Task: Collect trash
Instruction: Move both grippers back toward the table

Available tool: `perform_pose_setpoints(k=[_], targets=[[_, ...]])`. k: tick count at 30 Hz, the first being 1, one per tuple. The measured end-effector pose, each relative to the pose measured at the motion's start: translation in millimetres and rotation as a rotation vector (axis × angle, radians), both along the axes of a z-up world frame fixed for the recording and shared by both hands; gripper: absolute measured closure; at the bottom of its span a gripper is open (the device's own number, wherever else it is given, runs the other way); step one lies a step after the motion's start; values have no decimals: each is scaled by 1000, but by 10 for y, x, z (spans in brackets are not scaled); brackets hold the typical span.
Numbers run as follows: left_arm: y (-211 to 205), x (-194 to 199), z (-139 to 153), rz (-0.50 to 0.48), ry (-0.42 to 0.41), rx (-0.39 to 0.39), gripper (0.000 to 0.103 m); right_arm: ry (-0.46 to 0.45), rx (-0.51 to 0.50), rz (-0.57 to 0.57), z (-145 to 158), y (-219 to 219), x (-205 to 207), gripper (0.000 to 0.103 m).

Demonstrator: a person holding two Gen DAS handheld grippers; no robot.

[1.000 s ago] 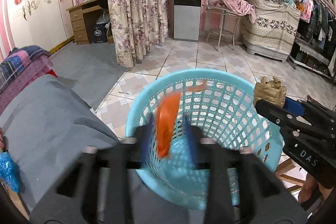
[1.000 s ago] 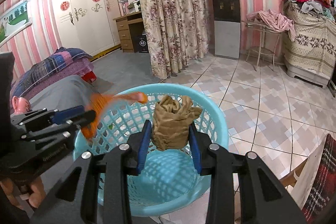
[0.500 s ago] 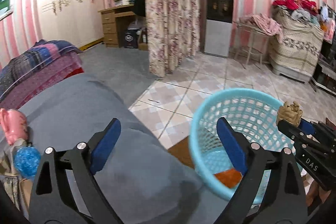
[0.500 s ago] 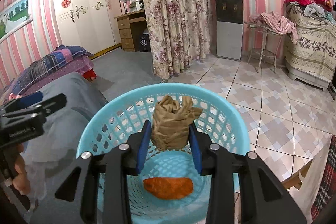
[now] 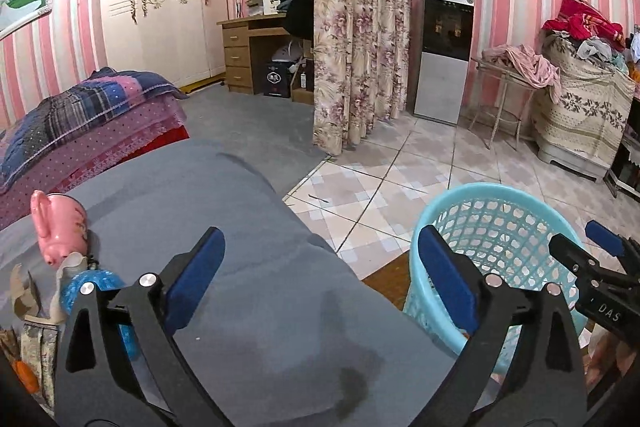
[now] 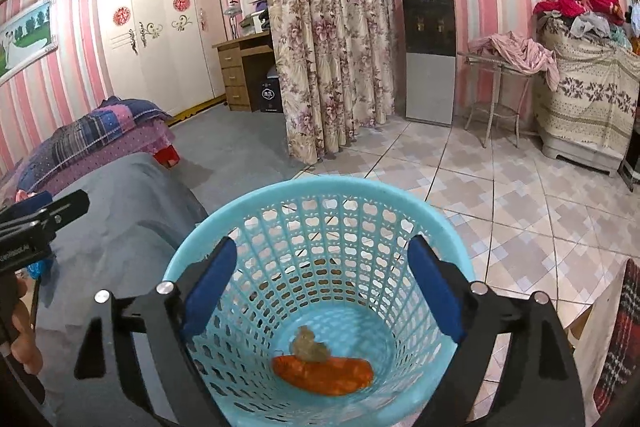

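Turquoise perforated plastic basket [image 6: 320, 267] is seen holding brown crumpled wad [image 6: 309, 347] on flat orange wrapper [image 6: 323, 374]. Right gripper [image 6: 320, 291] and left gripper [image 5: 320, 287] are spread, empty. Leftover scraps [image 5: 44, 291] at grey bed's [image 5: 240, 287] left edge should be approached low, pinched centrally.

Left gripper [image 5: 320, 279] spread wide above a grey bed cover [image 5: 248, 247]. Pale blue plastic mesh basket [image 5: 500, 203] standing on tiled floor [image 5: 400, 171] just beside the bed. Right gripper [image 5: 596, 251] reaching over basket rim. Pink rabbit-shaped figure [image 5: 60, 223] and blue crinkled wrapper [image 5: 92, 287] lying far left.
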State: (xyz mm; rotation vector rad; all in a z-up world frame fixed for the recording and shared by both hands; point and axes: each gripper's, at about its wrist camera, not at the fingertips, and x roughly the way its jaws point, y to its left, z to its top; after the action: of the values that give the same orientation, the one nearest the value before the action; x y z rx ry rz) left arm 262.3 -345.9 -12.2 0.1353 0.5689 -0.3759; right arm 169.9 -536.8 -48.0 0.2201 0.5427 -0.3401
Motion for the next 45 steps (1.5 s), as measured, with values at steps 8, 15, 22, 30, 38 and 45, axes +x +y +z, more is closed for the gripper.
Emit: perform_pose_setpoints(k=[8,15,22,30,38,45], targets=[[353,-134,106,54,-8,-31,6,-12,-34,26,194,250,-38,8],[831,-341,261,117,-23,-41,6,-14,-59,76,348,636,-99,7],[1544,-649,400,204,-47,-27,6,-9,-47,127,376,1055,-234,6],[2295,-1002,418,298,-47,-6,6,-27,-26,188,399,1579,-421,6],[2871,-1302,327,355,-44,14,6,-61,-23,240,369,2105,-567,6],[3204,-1459,179,383,1,-11,6,-60,-61,310,295,2713,-640,6]])
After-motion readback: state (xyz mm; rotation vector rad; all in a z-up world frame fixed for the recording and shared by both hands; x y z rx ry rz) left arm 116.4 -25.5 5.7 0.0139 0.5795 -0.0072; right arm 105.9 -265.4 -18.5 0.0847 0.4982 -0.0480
